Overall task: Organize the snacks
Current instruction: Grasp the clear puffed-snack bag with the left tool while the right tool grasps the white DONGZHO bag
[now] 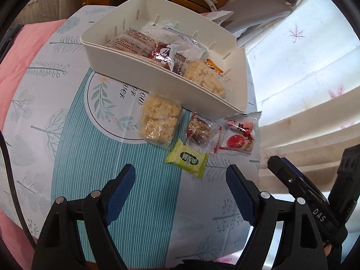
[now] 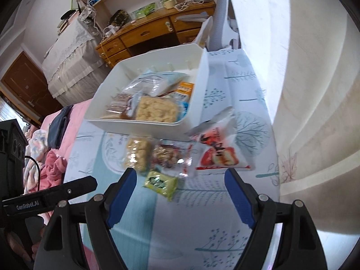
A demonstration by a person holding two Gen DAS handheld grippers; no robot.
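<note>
A white plastic bin (image 1: 139, 76) sits on a small table covered with a pale blue leaf-print cloth (image 1: 74, 135), and it already holds a heap of wrapped snacks, with a pale puffed-rice cake (image 1: 205, 78) lying nearest its front wall. Four more snacks lie on the cloth just in front of the bin: a second rice cake in clear wrap (image 1: 158, 119), a dark nut-and-fruit bar (image 1: 199, 130) beside it, a red and white packet (image 1: 239, 135) further right at the table's edge, and a small green packet (image 1: 187, 158) closest to the cameras. The left gripper (image 1: 181, 193) hangs above the cloth with its blue-padded jaws spread wide and nothing between them; the green packet lies just beyond its tips. The right gripper (image 2: 181, 193) is likewise wide open and empty, with the green packet (image 2: 160, 183) just beyond its left finger and the red and white packet (image 2: 219, 150) just past its right finger. Each gripper shows at the edge of the other's view.
</note>
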